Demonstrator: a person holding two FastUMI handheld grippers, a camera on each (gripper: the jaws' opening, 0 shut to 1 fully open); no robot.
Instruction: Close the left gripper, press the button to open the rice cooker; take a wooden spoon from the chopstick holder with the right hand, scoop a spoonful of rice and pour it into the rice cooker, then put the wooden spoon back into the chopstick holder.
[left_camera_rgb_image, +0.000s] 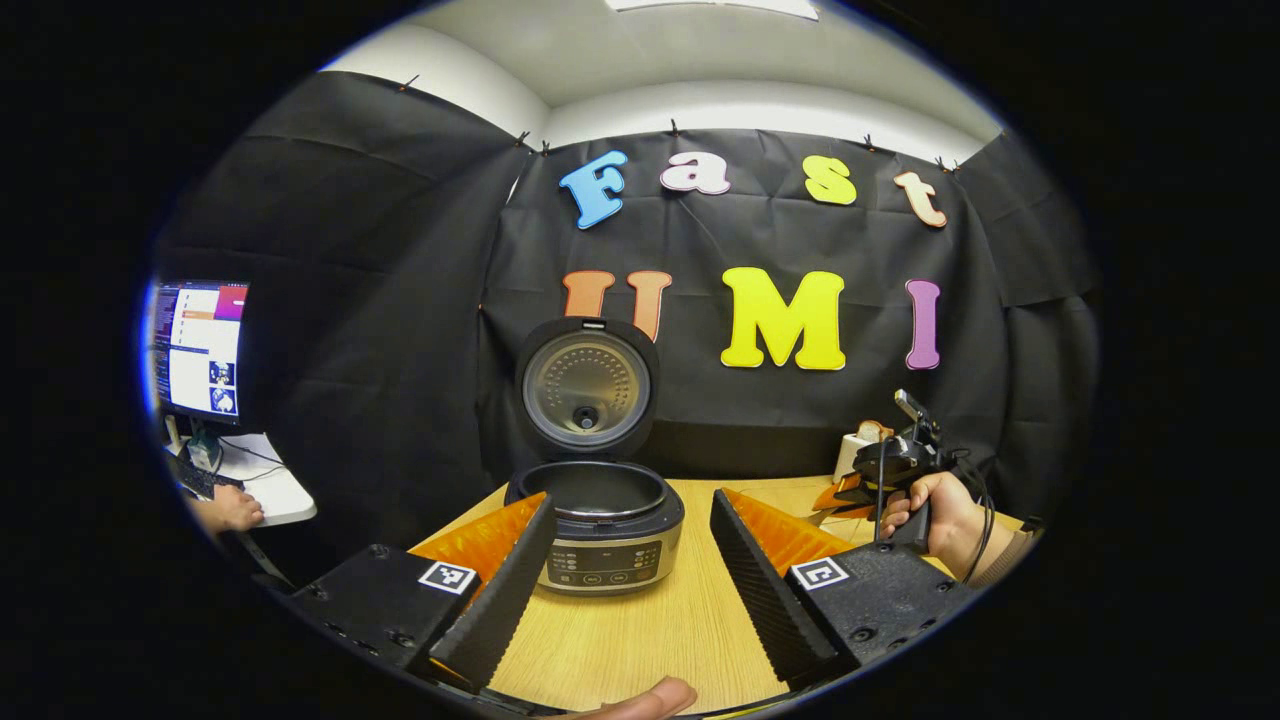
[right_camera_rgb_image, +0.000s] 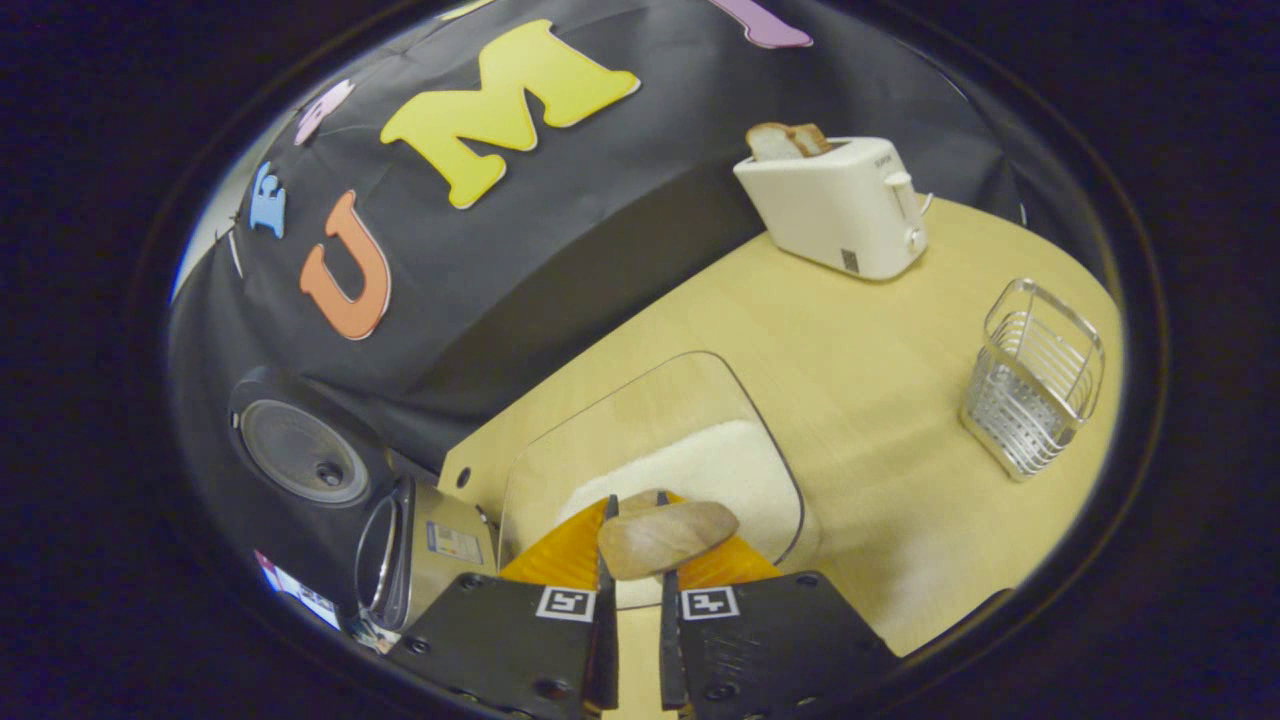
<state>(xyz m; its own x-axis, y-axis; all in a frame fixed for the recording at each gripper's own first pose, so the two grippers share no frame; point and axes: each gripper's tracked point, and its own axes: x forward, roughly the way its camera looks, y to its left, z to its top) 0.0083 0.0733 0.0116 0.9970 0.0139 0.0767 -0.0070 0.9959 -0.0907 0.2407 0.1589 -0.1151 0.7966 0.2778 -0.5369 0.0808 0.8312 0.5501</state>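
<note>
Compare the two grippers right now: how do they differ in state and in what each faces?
The left gripper is open and holds nothing; the right gripper is shut on the wooden spoon. The left gripper faces the rice cooker, whose lid stands up; the right gripper hangs over the rice in its clear container. Both are above the same wooden table.

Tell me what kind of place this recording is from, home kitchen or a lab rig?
Likely a staged recording booth, not a home kitchen: black cloth wall pinned up around a wooden table, a monitor on a side desk, and kitchen props set out, an open rice cooker, a toaster.
</note>
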